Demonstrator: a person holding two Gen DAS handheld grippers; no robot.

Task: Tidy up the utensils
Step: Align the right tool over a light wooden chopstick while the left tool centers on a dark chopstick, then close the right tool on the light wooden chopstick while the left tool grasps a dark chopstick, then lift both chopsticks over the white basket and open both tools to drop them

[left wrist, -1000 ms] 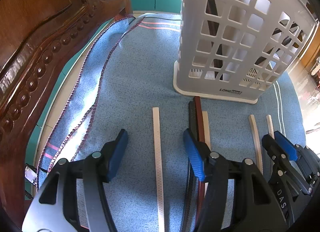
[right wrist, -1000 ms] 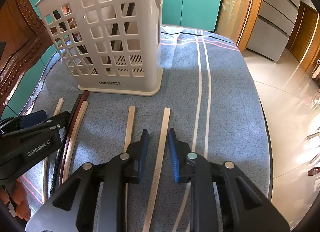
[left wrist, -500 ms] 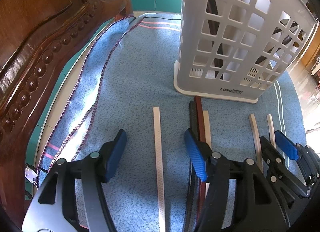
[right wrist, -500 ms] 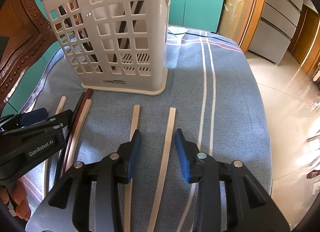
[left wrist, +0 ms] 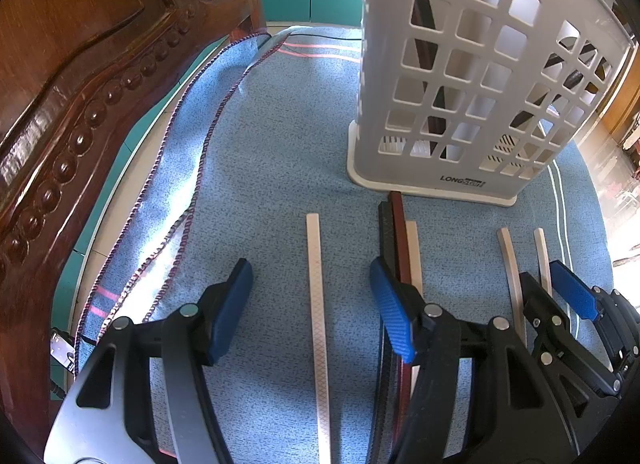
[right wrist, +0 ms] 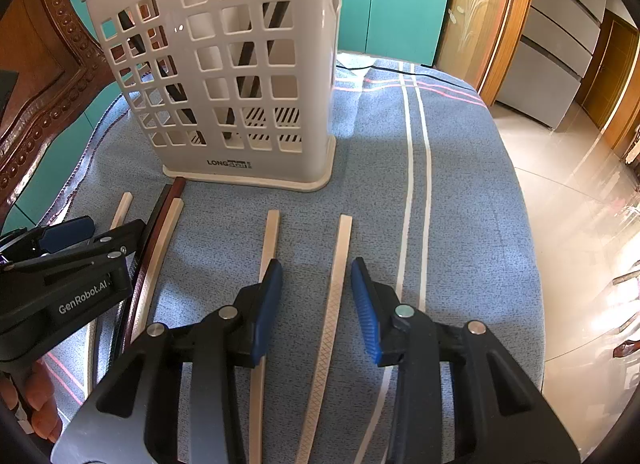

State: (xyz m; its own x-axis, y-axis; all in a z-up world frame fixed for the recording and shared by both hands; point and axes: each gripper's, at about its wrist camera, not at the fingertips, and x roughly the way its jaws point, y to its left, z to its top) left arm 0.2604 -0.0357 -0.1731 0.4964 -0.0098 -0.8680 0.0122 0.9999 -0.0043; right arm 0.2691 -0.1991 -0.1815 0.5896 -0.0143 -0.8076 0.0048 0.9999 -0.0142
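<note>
A white lattice utensil holder (left wrist: 460, 84) (right wrist: 224, 76) stands on the blue cloth with dark chopsticks upright inside. Several chopsticks lie flat in front of it. My left gripper (left wrist: 310, 276) (right wrist: 112, 226) is open, and a pale chopstick (left wrist: 313, 232) lies between its jaws, untouched. Just right of it lie a black, a dark red (left wrist: 398, 224) and a pale stick side by side. My right gripper (right wrist: 316, 268) (left wrist: 544, 276) is open astride another pale chopstick (right wrist: 340, 248). A second pale stick (right wrist: 271, 236) passes under its left finger.
A carved wooden chair back (left wrist: 80, 84) rises close on the left. The cloth-covered table edge (right wrist: 520, 224) drops to a tiled floor on the right. A thin cable (right wrist: 384, 68) lies behind the holder. A person's fingers (right wrist: 36, 404) hold the left gripper.
The right gripper's jaws have spread wider around the pale chopstick, and the holder has shifted slightly right in its view. The left gripper looks the same.
</note>
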